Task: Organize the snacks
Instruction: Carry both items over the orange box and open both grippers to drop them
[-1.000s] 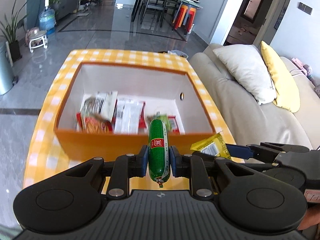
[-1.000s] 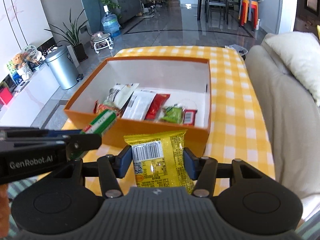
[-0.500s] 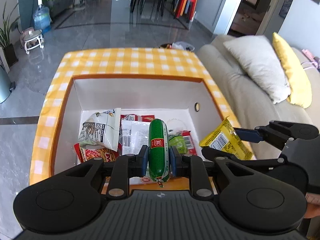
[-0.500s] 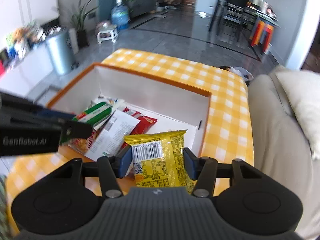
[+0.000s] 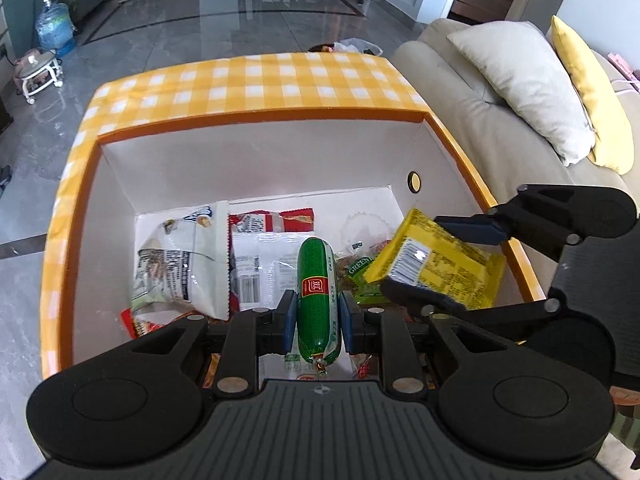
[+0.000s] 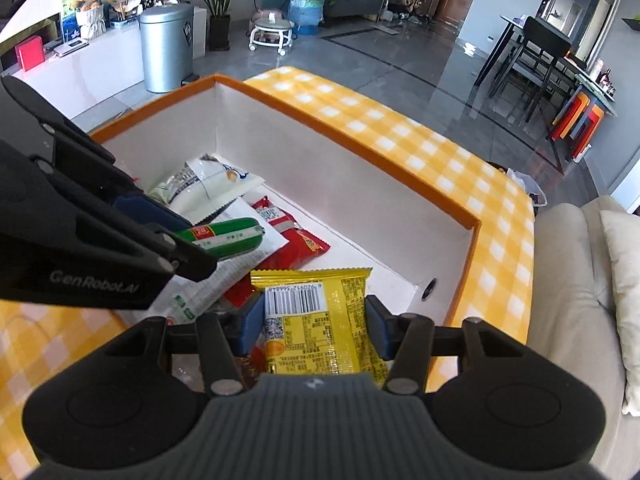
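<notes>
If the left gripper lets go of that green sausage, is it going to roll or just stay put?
The green sausage is round and glossy, so it may roll or slide. It would land on crinkled packets inside the box, which should stop it quickly.

- Left gripper [image 5: 318, 318]: matte black plastic, with a ribbed dark grey housing at 6 o'clock.
- Two round black discs flank the housing at 7 and 5 o'clock.
- Black linkage bars carry small silver screw heads.
- Finger pads [image 5: 289, 322] are blue.
- Right gripper [image 6: 314, 326]: same black build, ribbed housing, round discs, silver screws, blue pads.
- Seen from the right wrist at 9 o'clock, the left gripper's side bears grey lettering, "GenRobot.AI".
</notes>
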